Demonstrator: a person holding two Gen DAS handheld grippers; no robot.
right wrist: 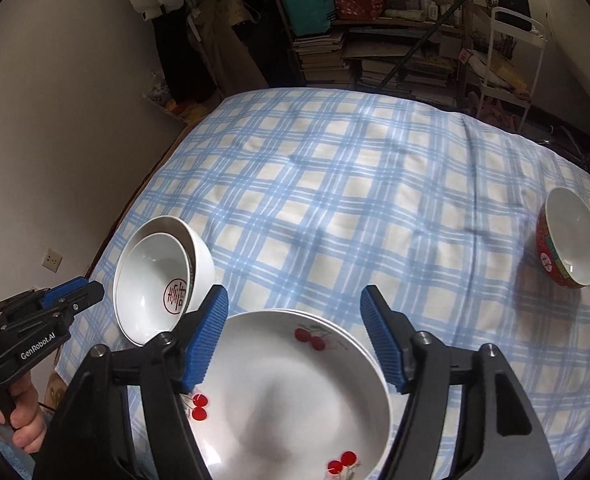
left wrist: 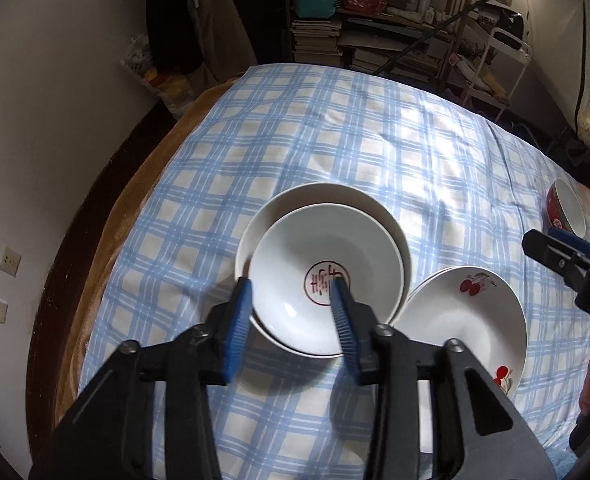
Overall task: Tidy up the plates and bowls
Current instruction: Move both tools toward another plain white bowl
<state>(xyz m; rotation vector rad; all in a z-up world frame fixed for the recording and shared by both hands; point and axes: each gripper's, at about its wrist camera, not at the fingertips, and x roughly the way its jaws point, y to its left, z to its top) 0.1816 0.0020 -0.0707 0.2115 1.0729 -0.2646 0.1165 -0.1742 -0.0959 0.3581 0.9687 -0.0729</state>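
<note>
Two white bowls are nested; the inner bowl (left wrist: 327,276) with a red seal mark sits in the outer bowl (left wrist: 323,194). My left gripper (left wrist: 291,286) is open, its jaws astride the near rim of the inner bowl, not clamped. It also shows in the right wrist view (right wrist: 83,294). A stack of white cherry plates (left wrist: 463,316) lies right of the bowls. My right gripper (right wrist: 295,300) is open and empty, just above the plate stack (right wrist: 295,392). A red bowl (right wrist: 571,240) with a white inside stands alone at the far right.
The blue checked cloth (right wrist: 335,184) covers the table, with a tan blanket edge (left wrist: 107,248) at the left. A wall with sockets is close on the left. Cluttered shelves (right wrist: 375,40) and a white rack (right wrist: 511,64) stand beyond the far edge.
</note>
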